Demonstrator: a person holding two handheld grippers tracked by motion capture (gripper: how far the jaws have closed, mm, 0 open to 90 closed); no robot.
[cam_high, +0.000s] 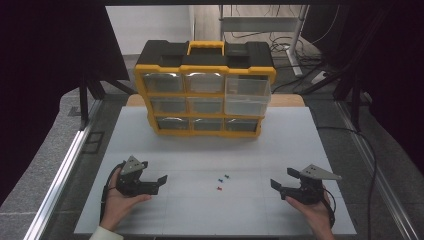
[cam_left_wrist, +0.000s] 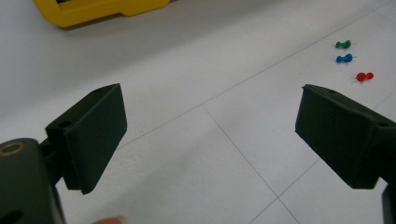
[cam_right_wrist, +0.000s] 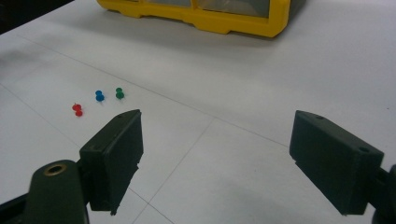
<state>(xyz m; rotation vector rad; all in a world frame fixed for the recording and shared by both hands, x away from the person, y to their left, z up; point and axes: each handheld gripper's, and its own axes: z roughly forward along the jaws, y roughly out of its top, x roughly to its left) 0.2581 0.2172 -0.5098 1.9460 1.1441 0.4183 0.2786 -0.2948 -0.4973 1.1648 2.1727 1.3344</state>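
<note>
Three push pins lie on the white table (cam_high: 200, 150) between the hands: a red pin (cam_high: 219, 189), a blue pin (cam_high: 220, 180) and a green pin (cam_high: 227, 176). My left gripper (cam_high: 154, 184) rests low at the left, open, jaws pointing toward the pins. My right gripper (cam_high: 282, 180) sits at the right, open as well, with nothing between its jaws. In the left gripper view the green pin (cam_left_wrist: 343, 44), blue pin (cam_left_wrist: 344, 58) and red pin (cam_left_wrist: 364, 76) lie ahead at the right. The right gripper view has the red pin (cam_right_wrist: 77, 109), blue pin (cam_right_wrist: 99, 96) and green pin (cam_right_wrist: 119, 93) at the left.
A yellow and black drawer organizer (cam_high: 205, 87) stands upright at the back of the table, with one clear drawer (cam_high: 247, 97) at its right pulled out. Dark curtains flank the table. Metal rails run along both sides.
</note>
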